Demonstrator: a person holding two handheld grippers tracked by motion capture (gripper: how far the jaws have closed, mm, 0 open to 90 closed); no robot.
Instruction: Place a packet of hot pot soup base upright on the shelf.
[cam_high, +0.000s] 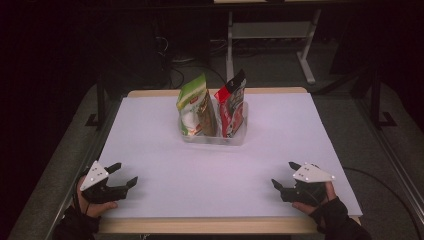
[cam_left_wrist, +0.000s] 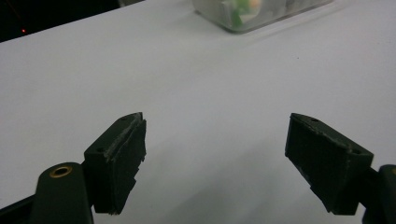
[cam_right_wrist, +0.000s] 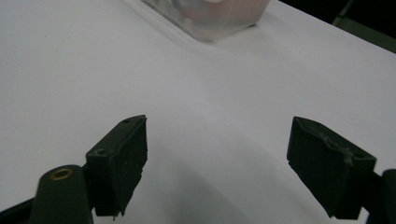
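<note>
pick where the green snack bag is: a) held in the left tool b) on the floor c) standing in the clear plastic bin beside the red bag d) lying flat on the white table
c: the green snack bag stands upright in the clear plastic bin, next to the red snack bag, while both tools sit open near the table's front edge.

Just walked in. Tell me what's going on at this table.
A person sits at a white table with a gripper in each hand. The left gripper and right gripper rest near the front edge, jaws open and holding nothing. Farther back, in the middle, a clear plastic bin holds two upright snack bags, a green bag and a red bag. Neither gripper touches the bin.
</note>
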